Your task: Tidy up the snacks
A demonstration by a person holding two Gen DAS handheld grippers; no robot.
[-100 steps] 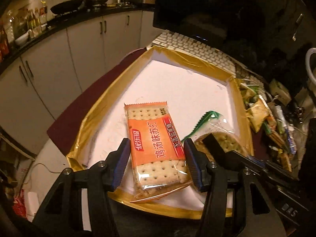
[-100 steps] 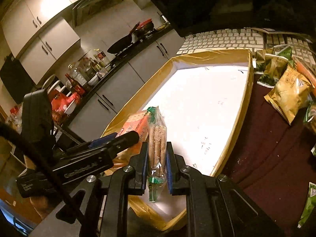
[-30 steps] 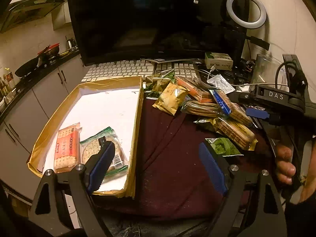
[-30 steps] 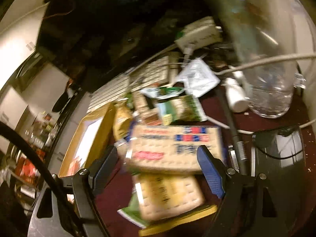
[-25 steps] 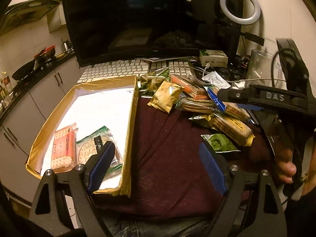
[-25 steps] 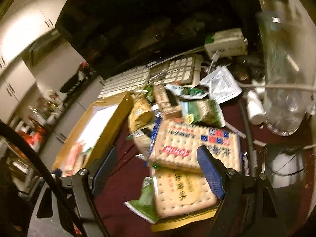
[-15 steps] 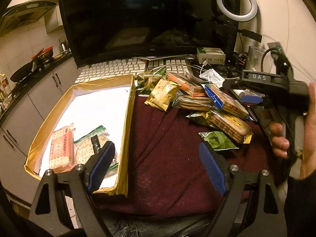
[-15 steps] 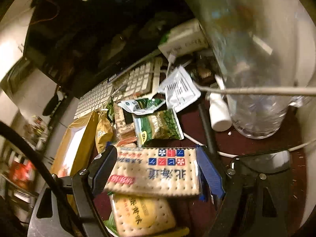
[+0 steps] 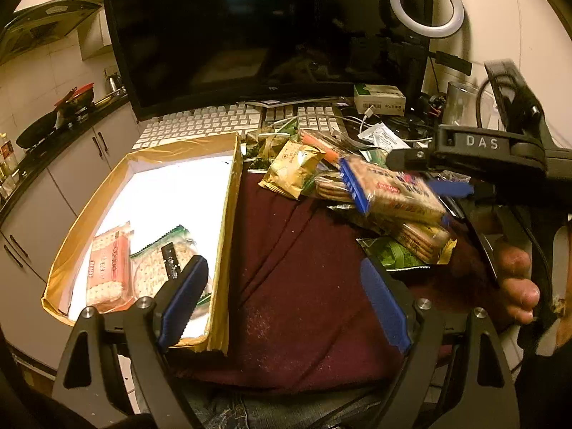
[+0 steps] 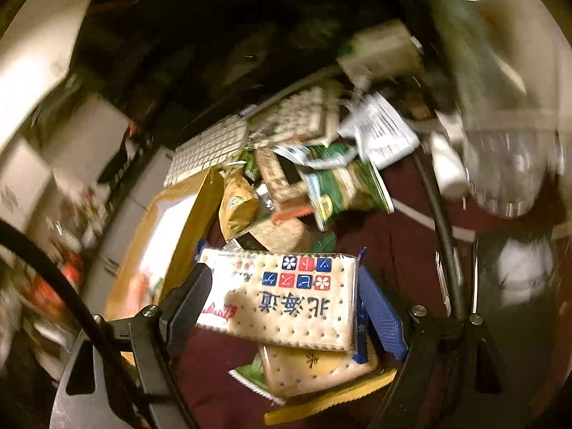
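Observation:
My right gripper (image 10: 282, 296) is shut on a blue-edged cracker packet (image 10: 286, 293), its pads against the packet's two short ends with the jaws wide. In the left wrist view that packet (image 9: 389, 189) is blurred and tilted above the snack pile. Under it lies a yellow cracker packet (image 9: 422, 239). A gold-walled cardboard box (image 9: 232, 214) at the left holds an orange cracker packet (image 9: 107, 268) and a green-edged packet (image 9: 157, 264). My left gripper (image 9: 282, 304) hangs open over the maroon cloth (image 9: 304, 286), next to the box's right wall, with nothing between its fingers.
A gold snack bag (image 9: 293, 168) and several other packets are heaped behind the cloth. A white keyboard (image 9: 214, 125), a dark monitor (image 9: 232, 35), a ring light (image 9: 427, 5), a glass (image 9: 461, 103) and cables crowd the back. A person's fingers (image 9: 514, 275) grip the right handle.
The right gripper swung away, came back around the blue-edged packet, and the packet now moves with it. The left gripper has stayed where it was.

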